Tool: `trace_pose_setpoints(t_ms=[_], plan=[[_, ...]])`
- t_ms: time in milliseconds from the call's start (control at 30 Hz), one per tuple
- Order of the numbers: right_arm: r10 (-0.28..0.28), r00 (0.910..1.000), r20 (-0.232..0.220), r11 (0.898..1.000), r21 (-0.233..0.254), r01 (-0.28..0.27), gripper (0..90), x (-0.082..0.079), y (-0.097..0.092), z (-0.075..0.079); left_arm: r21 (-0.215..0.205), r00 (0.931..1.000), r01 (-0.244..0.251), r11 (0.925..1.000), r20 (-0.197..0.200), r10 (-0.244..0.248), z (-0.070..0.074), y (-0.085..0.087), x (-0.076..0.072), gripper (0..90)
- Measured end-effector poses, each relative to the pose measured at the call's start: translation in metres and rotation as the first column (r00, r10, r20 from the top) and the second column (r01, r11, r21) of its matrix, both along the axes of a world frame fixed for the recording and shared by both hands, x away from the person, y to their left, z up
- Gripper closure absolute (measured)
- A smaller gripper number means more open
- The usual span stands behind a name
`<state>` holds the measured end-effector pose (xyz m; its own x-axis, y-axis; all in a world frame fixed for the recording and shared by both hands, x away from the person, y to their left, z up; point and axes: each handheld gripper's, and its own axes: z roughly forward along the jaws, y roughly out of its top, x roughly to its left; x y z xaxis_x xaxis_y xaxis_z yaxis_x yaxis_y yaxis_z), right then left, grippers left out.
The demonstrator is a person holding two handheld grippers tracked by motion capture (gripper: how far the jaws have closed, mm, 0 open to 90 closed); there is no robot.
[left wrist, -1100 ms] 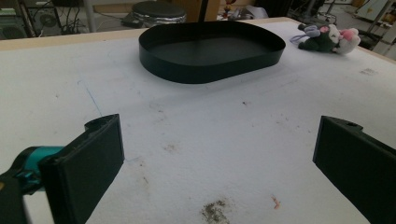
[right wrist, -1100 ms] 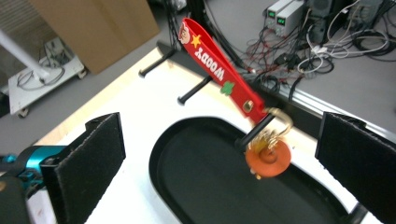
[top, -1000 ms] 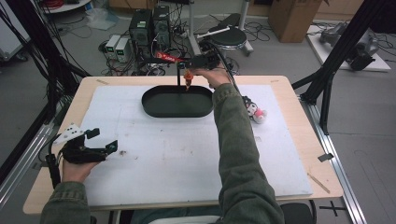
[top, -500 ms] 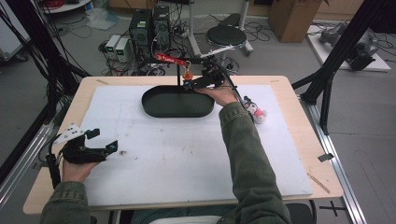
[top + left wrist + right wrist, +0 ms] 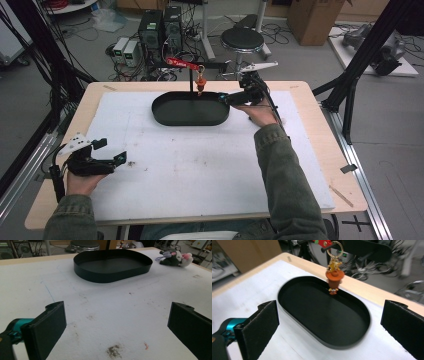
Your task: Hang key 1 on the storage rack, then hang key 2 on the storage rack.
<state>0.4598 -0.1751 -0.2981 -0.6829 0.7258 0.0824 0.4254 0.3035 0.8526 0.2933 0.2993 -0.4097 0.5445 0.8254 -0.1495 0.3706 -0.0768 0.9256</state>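
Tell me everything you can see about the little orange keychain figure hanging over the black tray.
The orange keychain figure is a small charm that looks like moulded plastic or rubber, with a wide orange hat-like middle, a gold-toned upper part and small feet below. A gold ring at its top hooks onto the tip of a red arm on a black stand. It hangs straight down, free, above the far rim of the black oval tray, not touching it. The right hand-held gripper faces it, jaws wide apart, holding nothing.

Grey floor with computer towers (image 5: pixel 159 27), a stool (image 5: pixel 242 39), cables.
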Motion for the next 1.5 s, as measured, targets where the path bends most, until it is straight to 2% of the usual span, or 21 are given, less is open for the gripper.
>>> trace_pose_setpoints(t_ms=[233,400,700,900,1000,1133,1300,1400,1500], plan=[[-0.024,0.9997,0.000,0.999,0.024,0.024,0.6,-0.020,-0.026,-0.010,-0.001,1.0000,-0.004,1.0000,0.003,0.004,0.000,0.000,-0.001,2.4],[-0.047,0.9985,0.028,0.998,0.049,0.045,0.6,-0.029,-0.042,-0.013,0.002,1.0000,-0.005,1.0000,-0.002,0.005,0.000,0.001,0.000,2.4],[-0.090,0.9956,0.026,0.994,0.060,0.088,0.6,-0.029,-0.066,-0.018,0.001,1.0000,-0.007,1.0000,-0.003,0.007,-0.001,0.000,0.000,2.4],[-0.130,0.9912,0.028,0.988,0.087,0.127,0.6,-0.025,-0.083,-0.018,0.003,1.0000,-0.008,1.0000,-0.004,0.008,-0.001,0.001,0.000,2.4],[-0.143,0.9896,0.019,0.987,0.080,0.141,0.6,-0.022,-0.089,-0.021,0.008,1.0000,-0.008,0.9999,-0.004,0.008,-0.001,0.001,0.000,2.4],[-0.147,0.9889,0.020,0.989,0.035,0.146,0.6,-0.015,-0.097,-0.029,0.010,1.0000,-0.007,0.9999,-0.005,0.007,-0.001,0.000,0.000,2.4],[-0.156,0.9877,-0.009,0.987,-0.052,0.155,0.6,-0.004,-0.105,-0.045,0.019,1.0000,-0.004,0.9998,0.008,0.004,0.000,-0.002,-0.002,2.5],[-0.150,0.9879,-0.038,0.988,-0.031,0.149,0.6,0.002,-0.111,-0.051,0.026,1.0000,-0.003,0.9997,0.008,0.003,0.000,-0.002,-0.002,2.4],[-0.139,0.9893,-0.046,0.990,-0.037,0.137,0.6,0.007,-0.114,-0.056,0.034,1.0000,-0.003,0.9994,0.004,0.003,0.000,-0.003,-0.002,2.4]])
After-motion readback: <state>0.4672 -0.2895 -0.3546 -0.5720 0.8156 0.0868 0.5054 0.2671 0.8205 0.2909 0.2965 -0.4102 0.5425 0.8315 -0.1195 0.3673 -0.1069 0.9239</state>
